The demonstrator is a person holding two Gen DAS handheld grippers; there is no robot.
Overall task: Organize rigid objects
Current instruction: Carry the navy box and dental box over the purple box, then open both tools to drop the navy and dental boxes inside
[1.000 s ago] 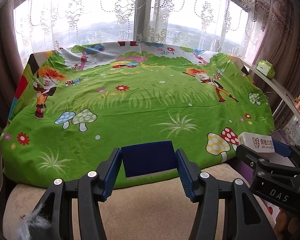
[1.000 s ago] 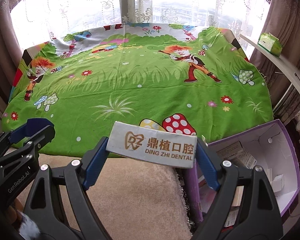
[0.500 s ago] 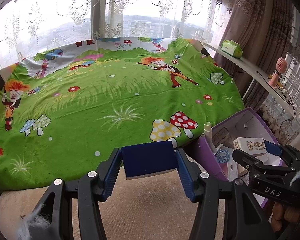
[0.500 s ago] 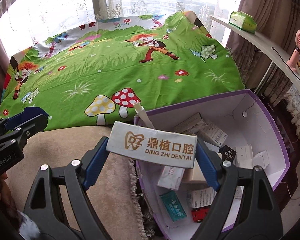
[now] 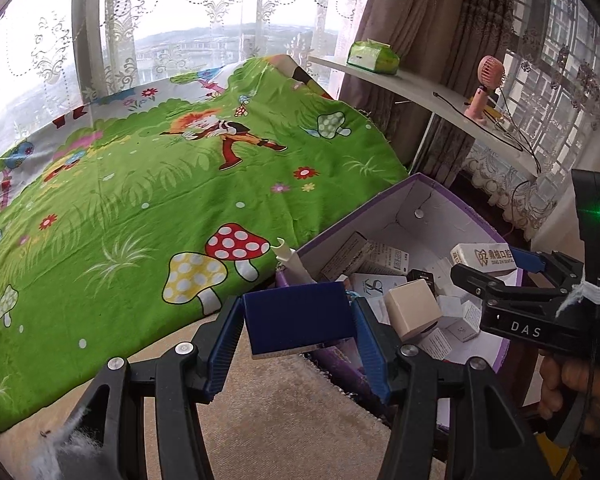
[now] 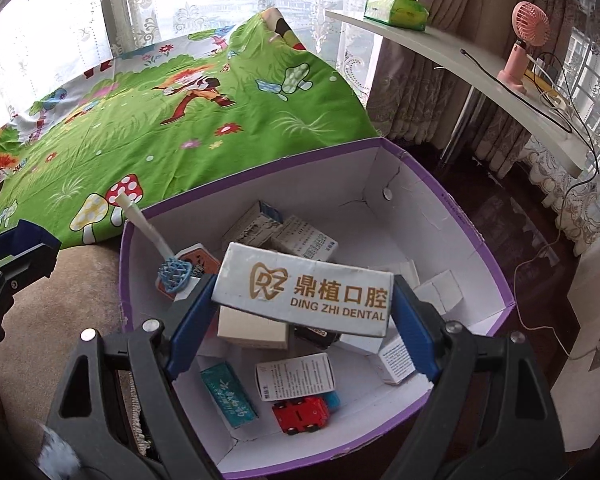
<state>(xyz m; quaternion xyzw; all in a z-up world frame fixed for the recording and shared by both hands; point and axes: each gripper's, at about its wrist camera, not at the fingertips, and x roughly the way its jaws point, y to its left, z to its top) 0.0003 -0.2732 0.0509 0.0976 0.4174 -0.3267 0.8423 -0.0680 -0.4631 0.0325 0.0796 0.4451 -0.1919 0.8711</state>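
Note:
My left gripper is shut on a dark blue box, held above the beige carpet just left of the purple storage box. My right gripper is shut on a white Ding Zhi Dental box and holds it over the open purple storage box. It also shows in the left wrist view over the box's right side. The storage box holds several small cartons, a red toy car, a teal packet and a blue-headed brush.
The bed with the green cartoon sheet lies left of the box. A white shelf at the right carries a green tissue pack, a pink fan and cables. Beige carpet lies below my left gripper.
Both grippers have swung right from over the bed's edge to the purple storage box. The right gripper now holds the dental box over the box's inside. Both grips are unchanged.

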